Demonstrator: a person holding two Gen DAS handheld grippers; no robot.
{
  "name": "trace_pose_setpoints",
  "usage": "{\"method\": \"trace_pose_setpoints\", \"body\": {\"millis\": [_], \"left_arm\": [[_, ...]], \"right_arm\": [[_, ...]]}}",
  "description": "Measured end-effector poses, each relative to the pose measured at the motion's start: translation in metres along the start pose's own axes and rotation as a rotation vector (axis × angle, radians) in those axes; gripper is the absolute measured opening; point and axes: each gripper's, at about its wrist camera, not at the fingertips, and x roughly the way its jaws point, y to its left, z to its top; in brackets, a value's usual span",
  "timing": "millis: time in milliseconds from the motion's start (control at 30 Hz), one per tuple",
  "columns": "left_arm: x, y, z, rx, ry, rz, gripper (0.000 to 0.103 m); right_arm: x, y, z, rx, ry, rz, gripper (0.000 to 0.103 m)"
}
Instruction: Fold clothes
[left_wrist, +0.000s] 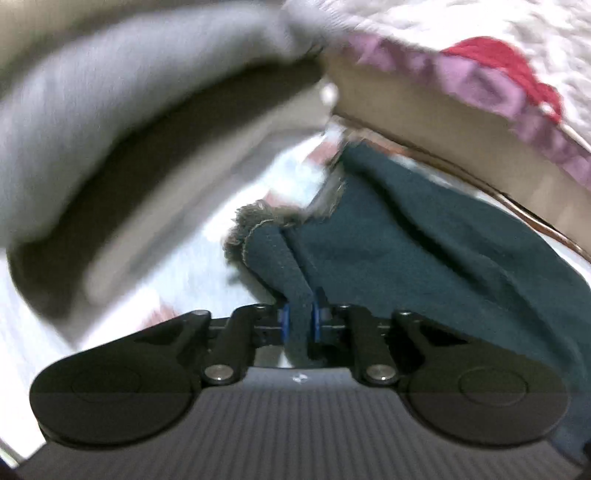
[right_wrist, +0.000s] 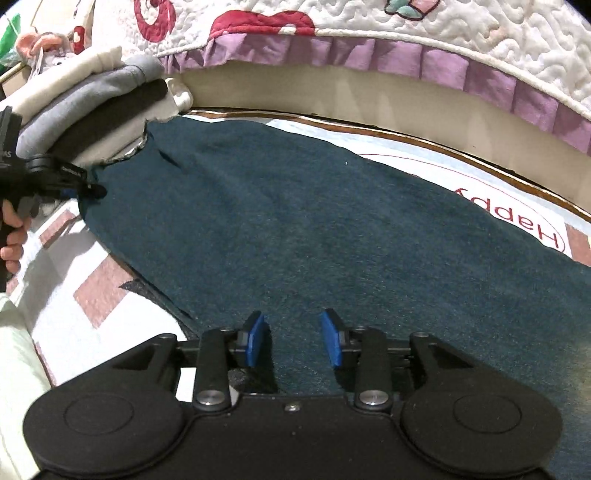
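Note:
A dark teal garment (right_wrist: 295, 221) lies spread flat on a patterned mat (right_wrist: 92, 295). In the left wrist view my left gripper (left_wrist: 300, 317) is shut on a hemmed edge of the teal garment (left_wrist: 424, 251), near a frayed grey corner (left_wrist: 251, 218). The right wrist view shows that left gripper (right_wrist: 85, 188) at the garment's far left corner, with a hand (right_wrist: 13, 236) holding it. My right gripper (right_wrist: 293, 336) hovers low over the garment's near edge. Its blue pads (right_wrist: 255, 338) stand apart and grip nothing.
A stack of folded clothes (right_wrist: 92, 96) in white, grey and black sits at the far left, blurred in the left wrist view (left_wrist: 110, 110). A quilted bedspread with a purple frill (right_wrist: 406, 55) overhangs the far side. Red "Happy" lettering (right_wrist: 517, 218) marks the mat.

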Motion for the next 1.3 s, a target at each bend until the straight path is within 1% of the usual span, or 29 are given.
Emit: {"method": "trace_pose_setpoints", "body": {"millis": [67, 100, 133, 167, 200, 267, 300, 333, 467, 500, 533, 600, 633, 667, 700, 733, 767, 833, 867, 900, 933, 967, 1033, 1067, 1100, 1133, 1167, 1300], "left_arm": [[-0.02, -0.006, 0.0, 0.05, -0.078, 0.022, 0.01], [-0.024, -0.007, -0.003, 0.062, -0.095, 0.038, 0.01], [-0.024, -0.006, -0.007, 0.065, -0.096, 0.051, 0.011], [-0.018, 0.0, -0.011, 0.045, -0.071, 0.057, 0.012], [-0.013, 0.006, -0.015, 0.009, -0.052, 0.056, 0.012], [-0.003, 0.02, -0.022, -0.063, -0.013, 0.052, 0.017], [-0.001, 0.023, -0.023, -0.071, -0.006, 0.056, 0.018], [-0.004, 0.019, -0.02, -0.04, -0.02, 0.067, 0.018], [-0.02, 0.011, -0.01, 0.029, -0.065, 0.075, 0.018], [-0.024, 0.01, -0.01, 0.058, -0.073, 0.095, 0.019], [-0.027, 0.01, -0.012, 0.083, -0.08, 0.138, 0.025], [-0.034, 0.013, -0.013, 0.129, -0.095, 0.231, 0.025], [-0.036, 0.016, -0.011, 0.145, -0.103, 0.293, 0.024], [-0.039, 0.02, -0.009, 0.161, -0.107, 0.317, 0.024], [-0.042, 0.025, -0.006, 0.181, -0.096, 0.249, 0.026], [-0.042, 0.025, -0.004, 0.234, -0.074, 0.162, 0.033], [-0.037, 0.02, -0.003, 0.327, -0.051, 0.126, 0.035], [-0.028, 0.01, -0.001, 0.51, -0.005, 0.052, 0.035], [-0.022, 0.007, 0.003, 0.557, 0.014, 0.022, 0.037], [-0.014, 0.008, 0.009, 0.526, 0.027, 0.002, 0.04], [-0.006, 0.009, 0.016, 0.495, 0.039, -0.017, 0.048], [0.002, 0.01, 0.022, 0.463, 0.051, -0.036, 0.051], [0.019, 0.012, 0.035, 0.401, 0.075, -0.074, 0.051], [0.025, 0.011, 0.038, 0.395, 0.087, -0.088, 0.047], [0.029, 0.007, 0.035, 0.434, 0.099, -0.092, 0.042], [0.033, 0.002, 0.031, 0.473, 0.111, -0.096, 0.028], [0.036, -0.001, 0.03, 0.502, 0.123, -0.102, 0.0], [0.028, -0.006, 0.03, 0.501, 0.119, -0.106, 0.0]], "right_arm": [[0.0, 0.001, 0.0, -0.015, 0.001, -0.001, 0.041], [0.0, 0.001, -0.001, -0.014, -0.002, 0.003, 0.041], [0.0, 0.0, -0.001, -0.005, -0.005, 0.008, 0.041], [0.0, -0.002, -0.002, 0.008, -0.01, 0.014, 0.041], [0.0, -0.003, -0.003, 0.012, -0.012, 0.016, 0.041], [0.0, -0.001, -0.003, -0.005, -0.009, 0.009, 0.041], [0.001, 0.0, -0.003, -0.015, -0.006, 0.003, 0.041], [0.001, 0.002, -0.003, -0.02, -0.001, -0.002, 0.041], [0.002, 0.004, 0.0, -0.015, 0.011, -0.012, 0.043], [0.003, 0.005, 0.0, -0.019, 0.013, -0.016, 0.043], [0.003, 0.006, 0.0, -0.022, 0.012, -0.012, 0.044], [0.003, 0.008, 0.0, -0.026, 0.009, 0.002, 0.046], [0.003, 0.006, 0.0, -0.01, 0.006, 0.028, 0.046], [0.003, 0.004, -0.001, 0.016, 0.003, 0.062, 0.047], [0.003, 0.001, -0.001, 0.043, -0.001, 0.096, 0.048], [0.004, 0.001, -0.002, 0.045, -0.004, 0.108, 0.052], [0.004, 0.003, -0.002, 0.035, -0.006, 0.109, 0.053], [0.005, 0.009, -0.002, -0.001, 0.001, 0.097, 0.054], [0.005, 0.011, -0.001, -0.019, 0.006, 0.091, 0.054], [0.005, 0.012, 0.0, -0.026, 0.011, 0.088, 0.054], [0.006, 0.013, 0.001, -0.023, 0.016, 0.088, 0.055], [0.006, 0.012, 0.002, -0.022, 0.018, 0.089, 0.055], [0.006, 0.012, 0.002, -0.024, 0.019, 0.09, 0.055], [0.006, 0.011, 0.002, -0.023, 0.018, 0.092, 0.055], [0.006, 0.011, 0.002, -0.021, 0.018, 0.093, 0.055], [0.006, 0.01, 0.002, -0.021, 0.019, 0.093, 0.055], [0.006, 0.01, 0.002, -0.022, 0.019, 0.091, 0.055], [0.005, 0.012, 0.002, -0.027, 0.02, 0.087, 0.056]]}}
